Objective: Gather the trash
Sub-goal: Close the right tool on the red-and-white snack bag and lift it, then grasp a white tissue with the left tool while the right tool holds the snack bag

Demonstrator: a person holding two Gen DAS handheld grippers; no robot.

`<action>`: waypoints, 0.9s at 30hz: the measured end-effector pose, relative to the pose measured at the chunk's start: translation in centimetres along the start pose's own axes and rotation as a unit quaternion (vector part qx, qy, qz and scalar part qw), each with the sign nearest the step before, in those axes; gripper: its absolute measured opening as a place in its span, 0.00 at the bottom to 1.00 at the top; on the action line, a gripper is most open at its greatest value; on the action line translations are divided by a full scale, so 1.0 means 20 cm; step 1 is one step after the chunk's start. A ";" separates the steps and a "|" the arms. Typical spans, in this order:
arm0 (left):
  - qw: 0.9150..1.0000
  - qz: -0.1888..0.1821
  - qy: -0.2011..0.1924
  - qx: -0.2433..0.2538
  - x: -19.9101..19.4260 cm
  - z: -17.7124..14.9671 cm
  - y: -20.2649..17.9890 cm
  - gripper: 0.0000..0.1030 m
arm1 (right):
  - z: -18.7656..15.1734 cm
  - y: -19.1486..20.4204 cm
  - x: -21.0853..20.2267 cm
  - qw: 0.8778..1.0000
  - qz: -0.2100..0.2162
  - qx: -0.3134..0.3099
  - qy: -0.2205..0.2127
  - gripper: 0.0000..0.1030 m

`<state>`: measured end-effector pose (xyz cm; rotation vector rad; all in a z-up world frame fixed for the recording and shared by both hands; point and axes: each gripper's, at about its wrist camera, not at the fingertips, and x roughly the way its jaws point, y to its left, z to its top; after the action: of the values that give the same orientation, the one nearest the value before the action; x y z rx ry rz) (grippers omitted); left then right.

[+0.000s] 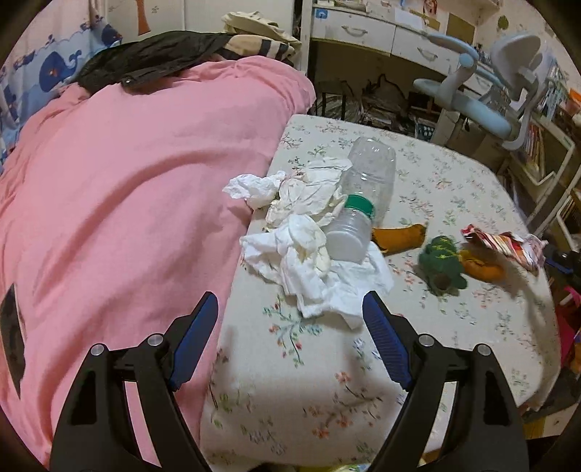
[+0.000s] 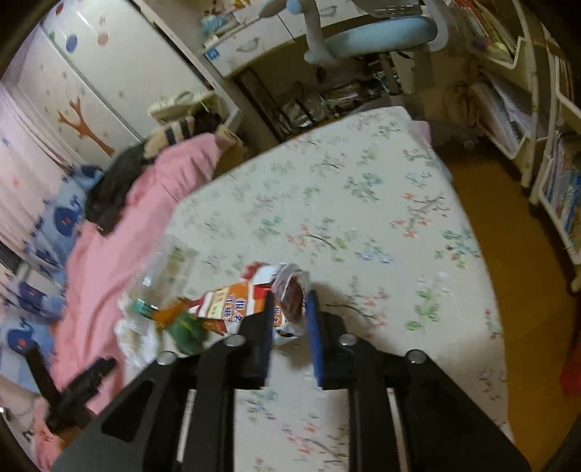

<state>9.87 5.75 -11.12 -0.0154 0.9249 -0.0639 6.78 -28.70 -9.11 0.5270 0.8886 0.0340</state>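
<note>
Crumpled white tissues lie on the floral bed sheet beside a clear plastic bottle and a small green-capped bottle. A red-striped snack wrapper lies to the right, near a green and orange toy. My left gripper is open, just short of the tissues. My right gripper is shut on the snack wrapper, above the sheet. The clear bottle and tissues show to its left.
A pink blanket covers the bed's left side, with dark clothes on it. A blue desk chair and a white desk stand beyond the bed. Shelves line the right wall, above a wooden floor.
</note>
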 end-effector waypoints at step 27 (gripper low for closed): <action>0.991 -0.090 -0.087 -0.047 -0.11 0.21 0.16 0.12 | -0.01 -0.05 0.19 0.998 -0.010 -0.036 0.047 0.09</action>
<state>12.10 9.07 -6.96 -0.1890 0.7506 -0.1831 8.81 -28.54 -12.43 0.4520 0.9797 0.0737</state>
